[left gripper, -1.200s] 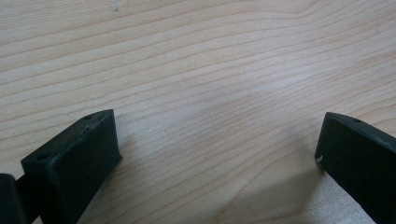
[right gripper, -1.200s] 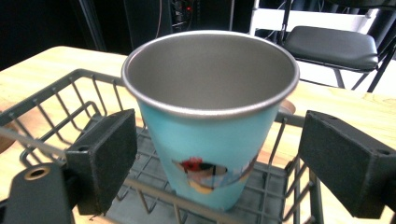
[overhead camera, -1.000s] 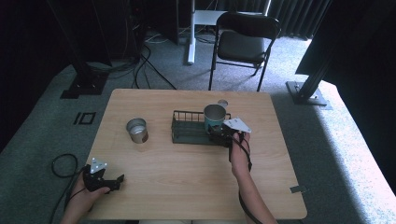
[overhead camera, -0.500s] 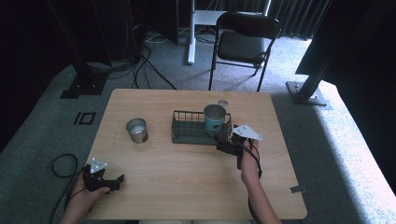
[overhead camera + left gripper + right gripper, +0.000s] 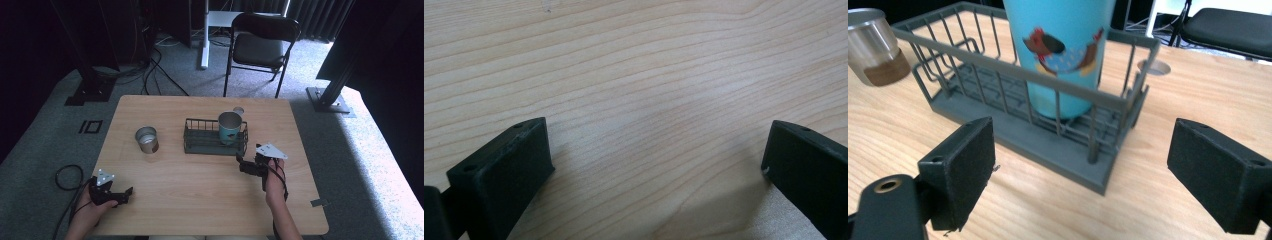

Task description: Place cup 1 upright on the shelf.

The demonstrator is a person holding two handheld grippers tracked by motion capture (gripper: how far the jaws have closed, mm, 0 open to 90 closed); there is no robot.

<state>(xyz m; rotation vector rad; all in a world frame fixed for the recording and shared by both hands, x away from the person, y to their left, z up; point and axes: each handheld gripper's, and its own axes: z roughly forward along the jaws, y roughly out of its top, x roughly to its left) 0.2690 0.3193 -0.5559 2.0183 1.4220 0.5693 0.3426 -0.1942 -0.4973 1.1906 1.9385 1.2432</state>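
Turquoise metal cup (image 5: 230, 128) with a cartoon dog upright at the right end of the grey wire rack (image 5: 200, 143). Right gripper (image 5: 246, 166) just beside the rack — jaws wide, empty. Left gripper (image 5: 123, 194) near the wooden table's (image 5: 200, 190) front-left corner — jaws wide over bare wood.

Teal cup (image 5: 230, 127) (cartoon print) stands upright in rack's (image 5: 200, 145) right end.

No readable text anywhere; just a cartoon dog picture on the blue cup (image 5: 1063, 50)

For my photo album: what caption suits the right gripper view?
Open right gripper faces a blue cup standing in a grey wire rack.
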